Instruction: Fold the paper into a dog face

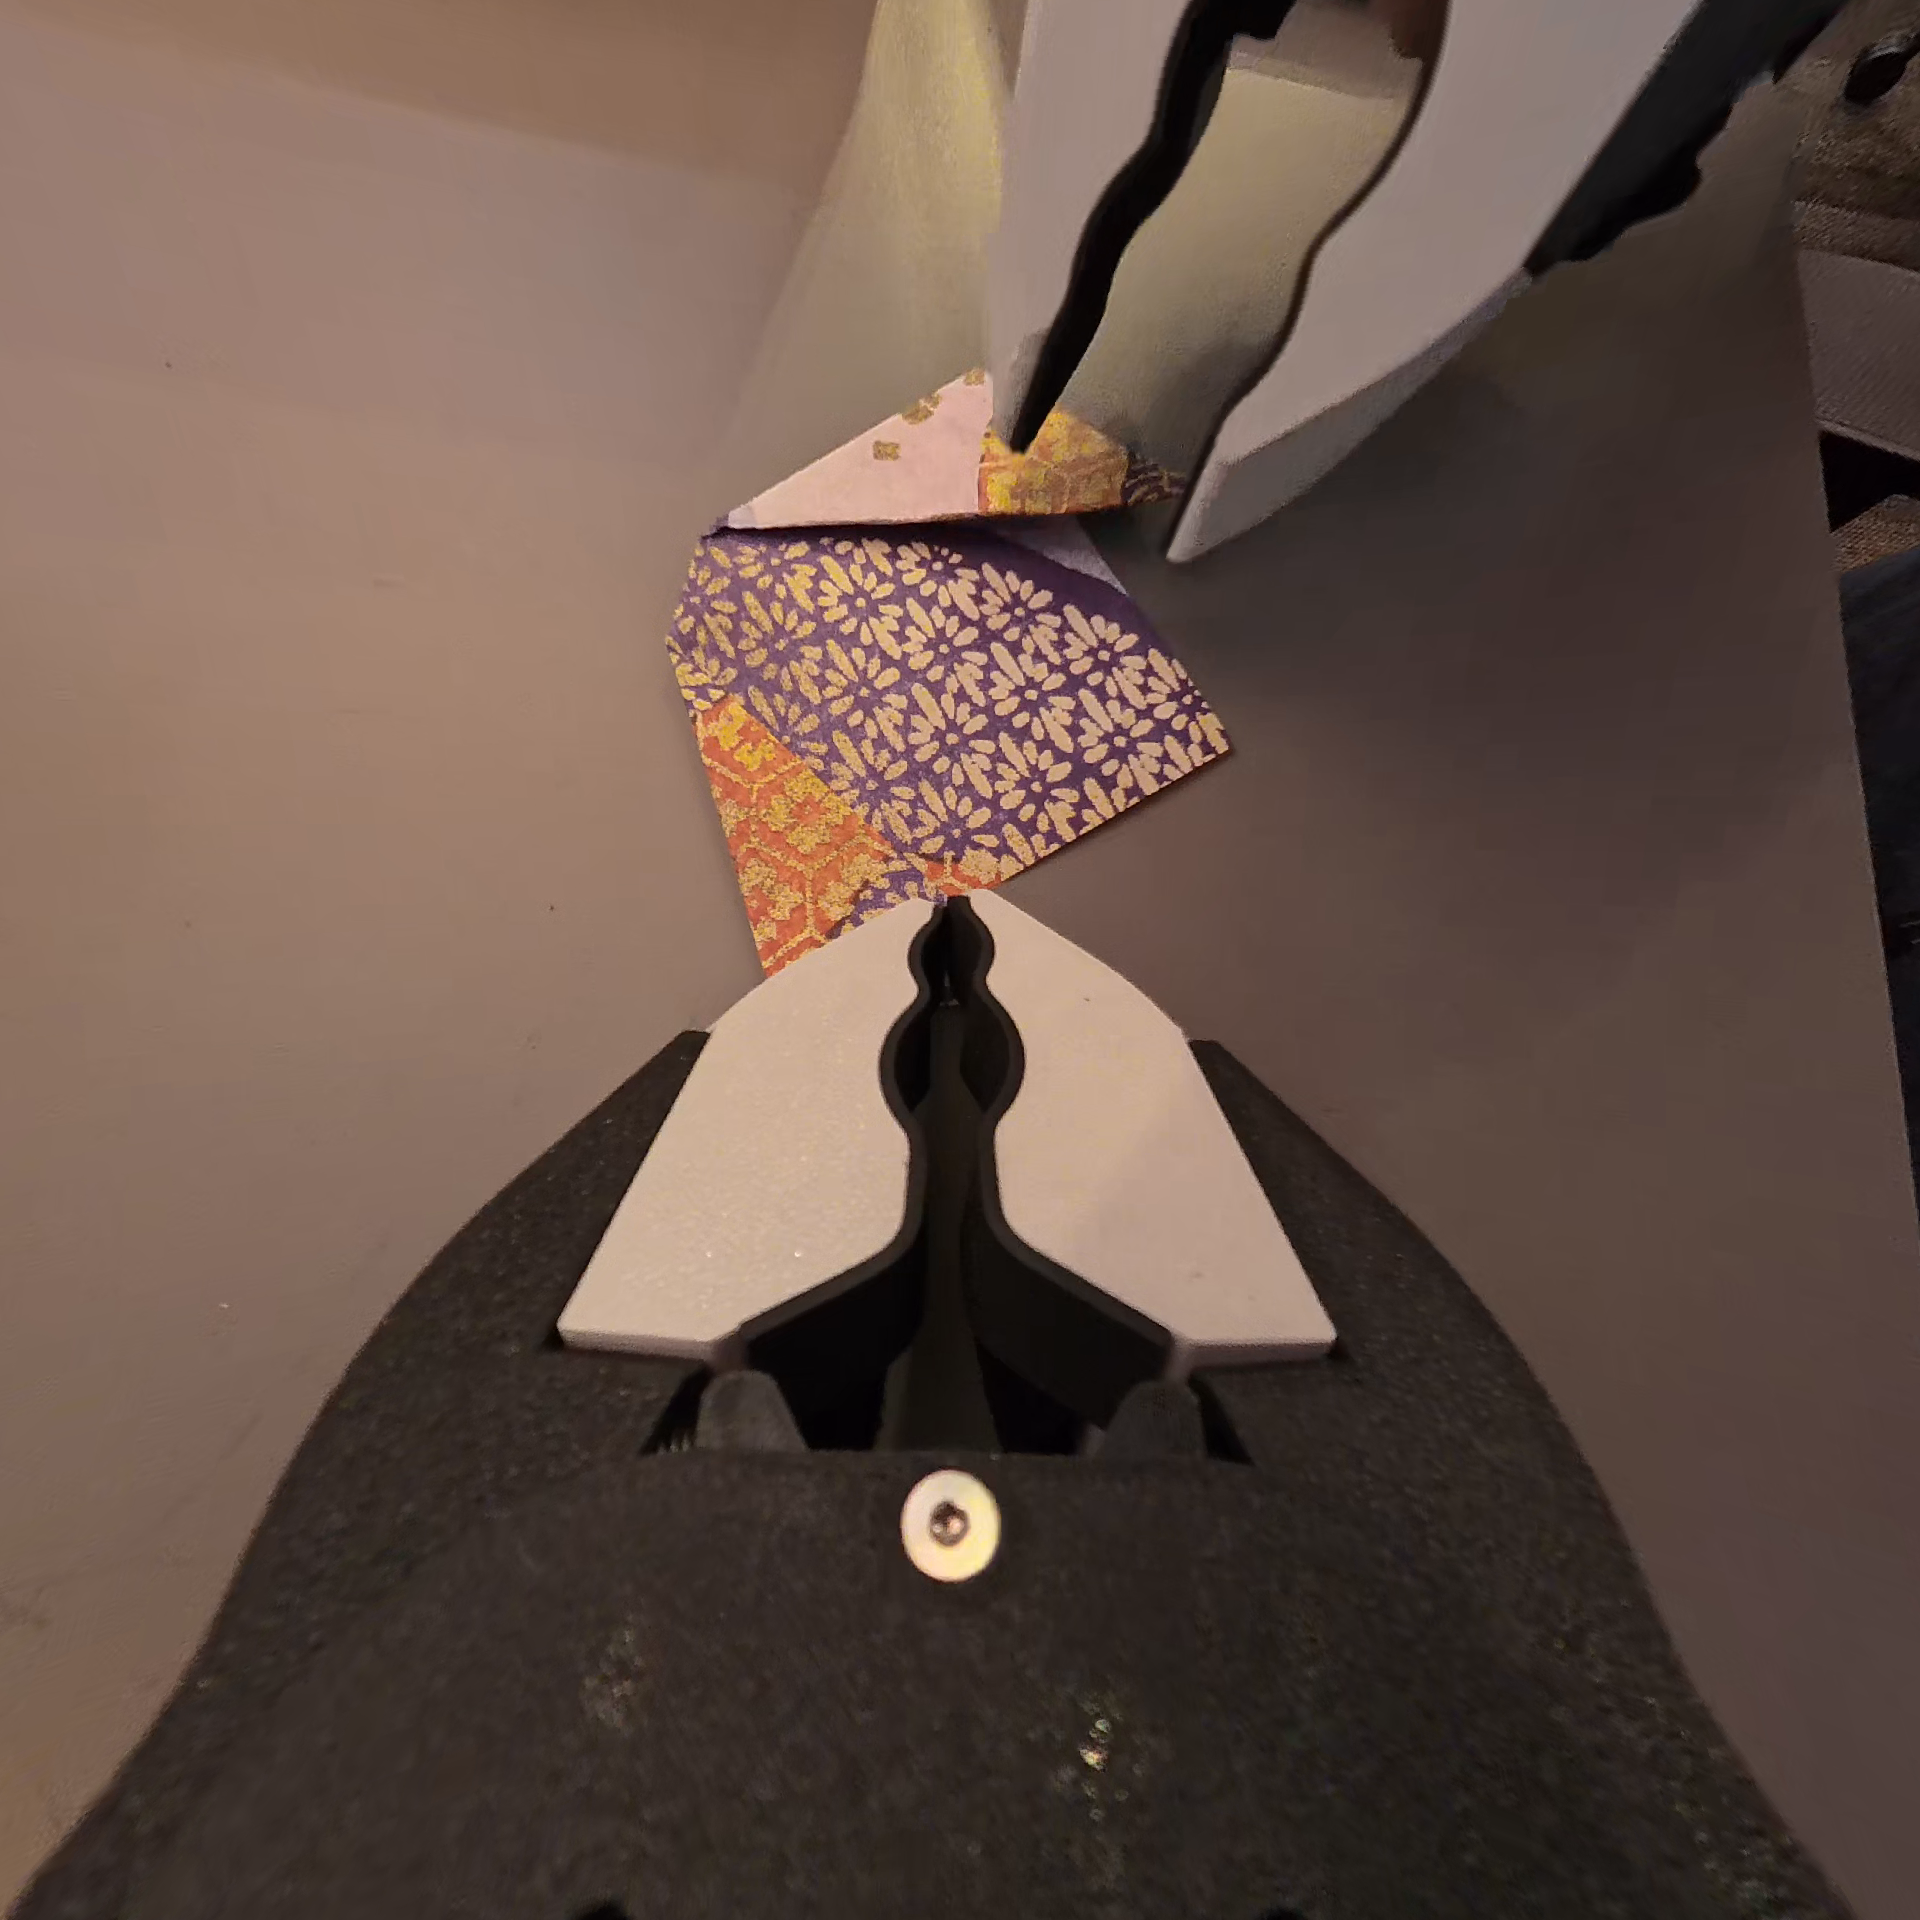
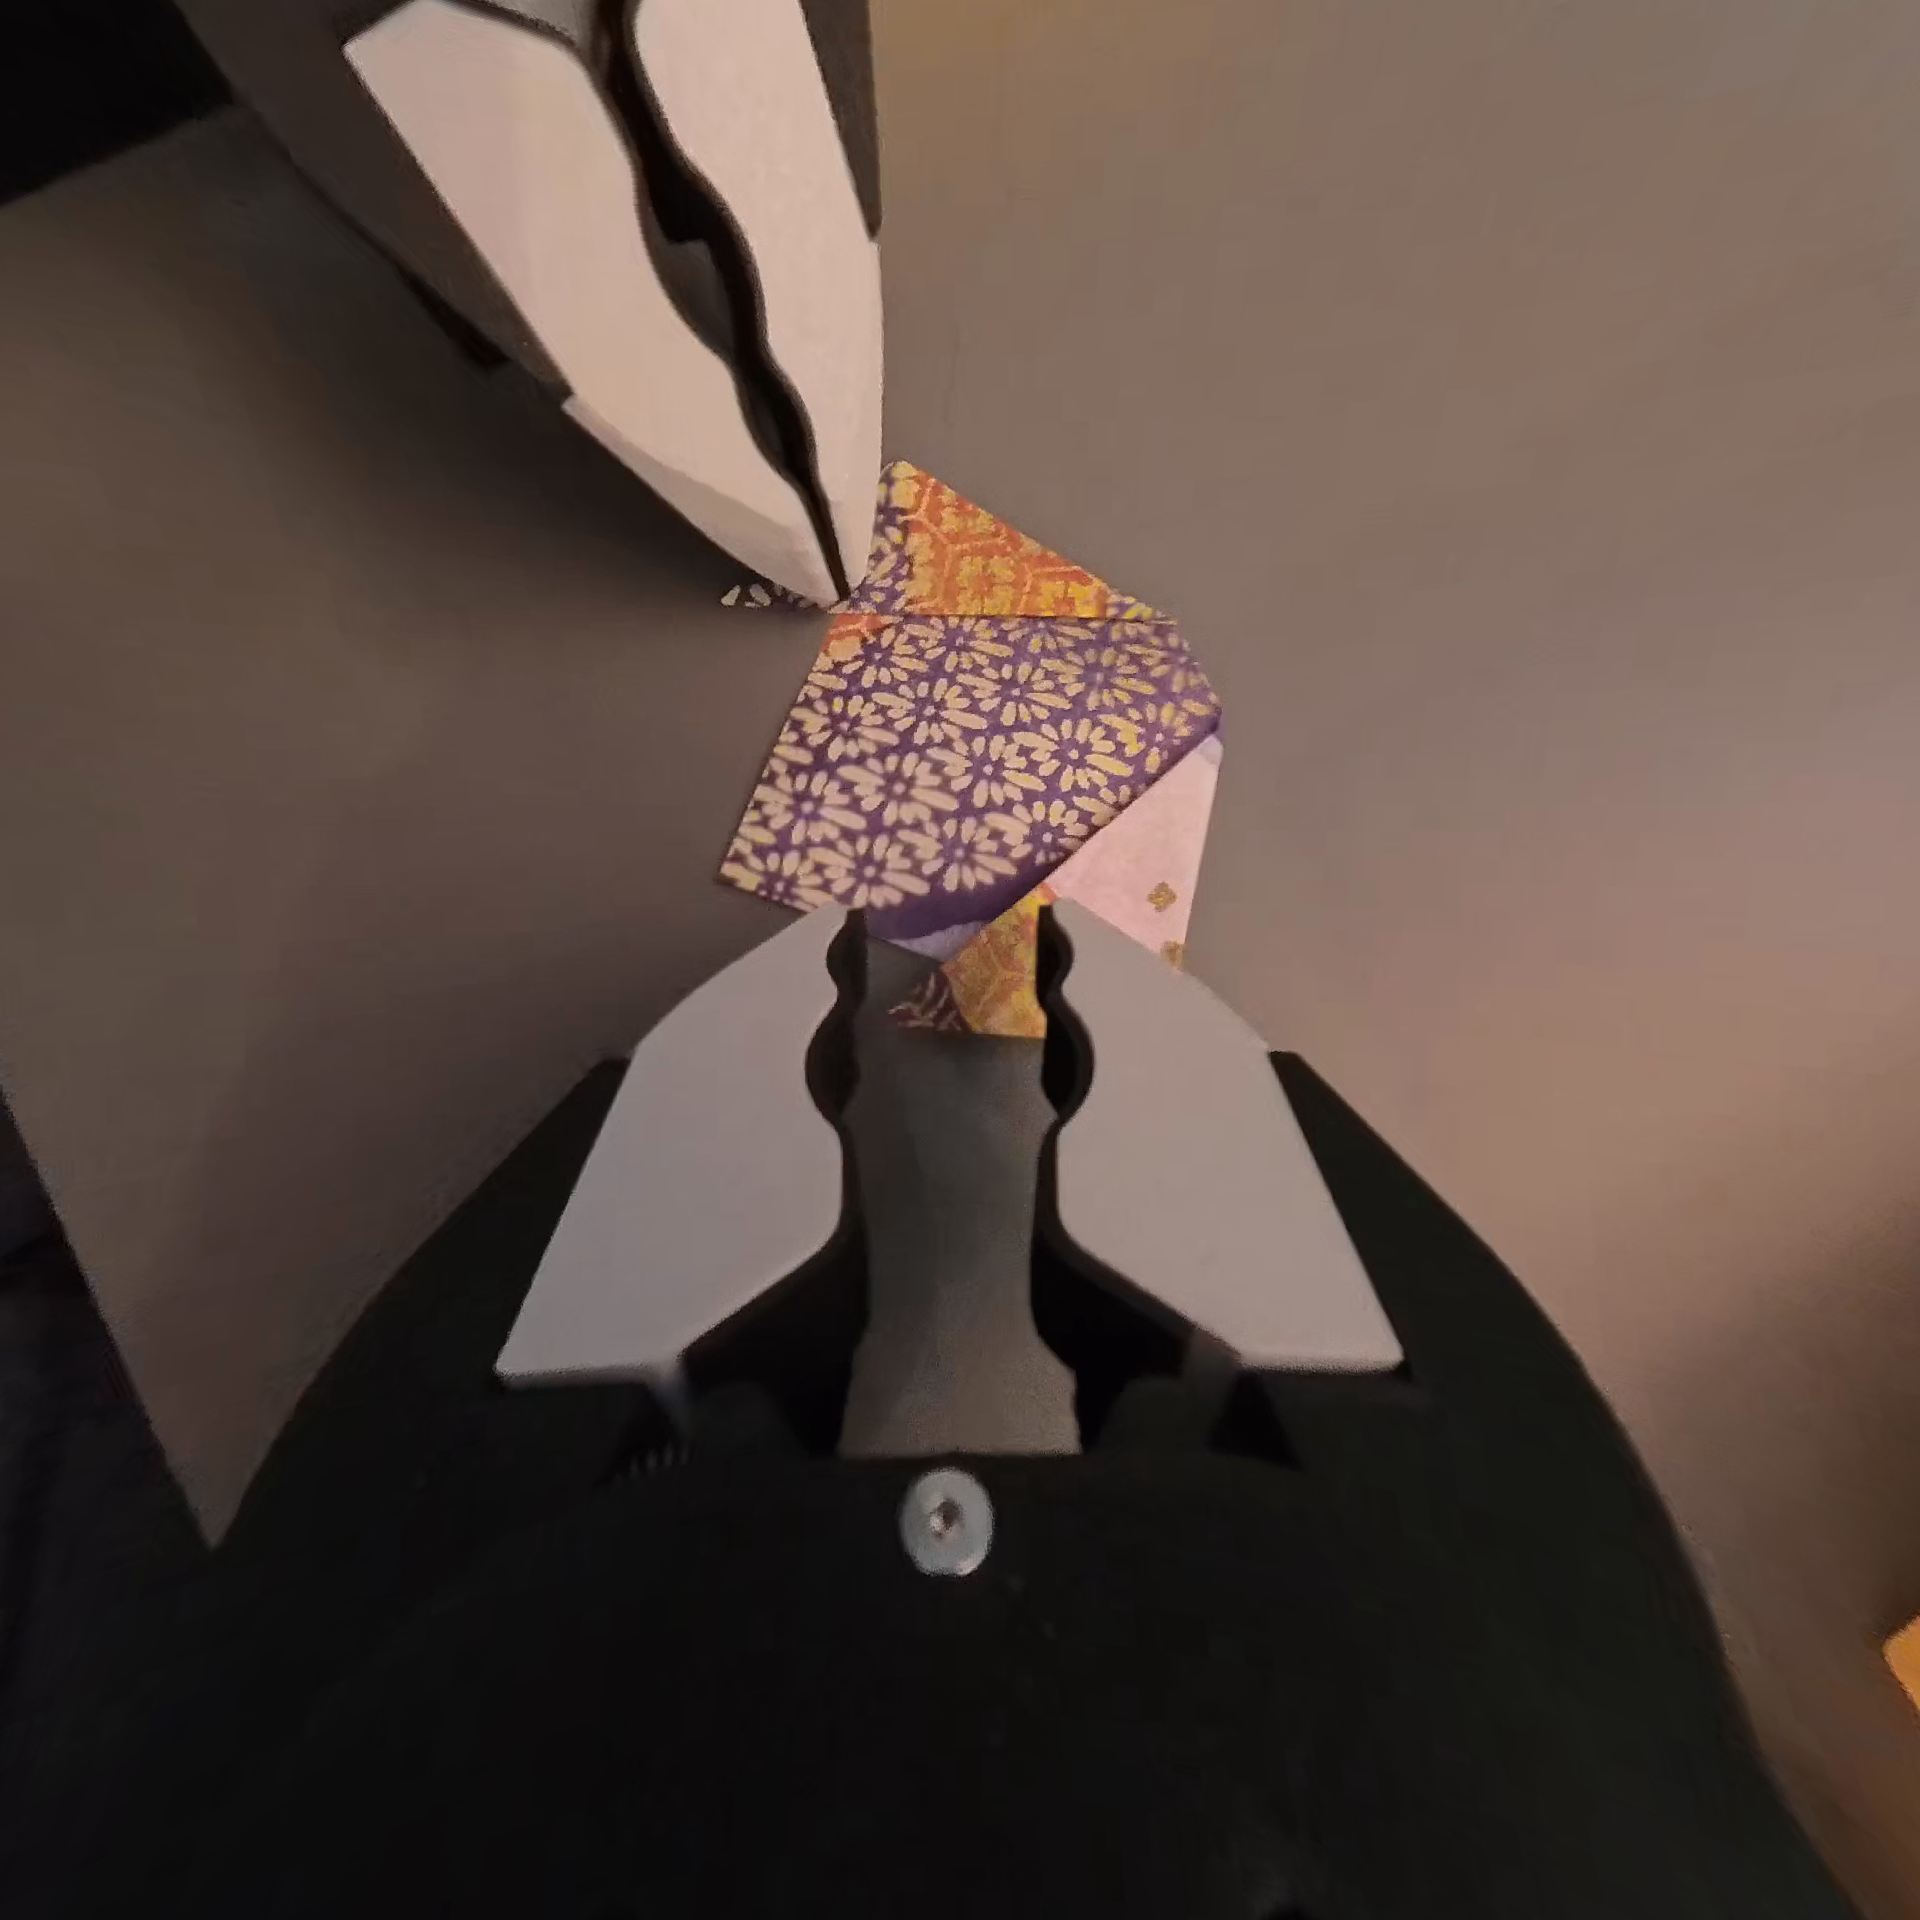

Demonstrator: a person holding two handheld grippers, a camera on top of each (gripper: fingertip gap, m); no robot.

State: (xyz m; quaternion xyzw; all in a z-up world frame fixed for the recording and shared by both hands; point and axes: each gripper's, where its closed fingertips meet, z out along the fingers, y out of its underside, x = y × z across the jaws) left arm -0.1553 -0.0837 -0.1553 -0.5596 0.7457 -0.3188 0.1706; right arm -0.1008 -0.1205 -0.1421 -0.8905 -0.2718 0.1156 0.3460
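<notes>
The left gripper [image 1: 951, 906] pinches the patterned paper [image 1: 935, 696] at one corner, while the right gripper [image 2: 951, 925], jaws apart, straddles the opposite flap.

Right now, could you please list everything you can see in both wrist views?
paper: one, purple with a cream flower print, orange-gold patches and a pale underside, partly folded, on the table between the two grippers.
table: one, grey, matte, under the paper.
yellow object: one, at the right edge of the right wrist view; too little shows to tell what it is.
left gripper: one, grey fingers on a black body, closed at the paper's orange corner.
right gripper: one, same build, jaws apart around a raised flap at the opposite end.
</notes>
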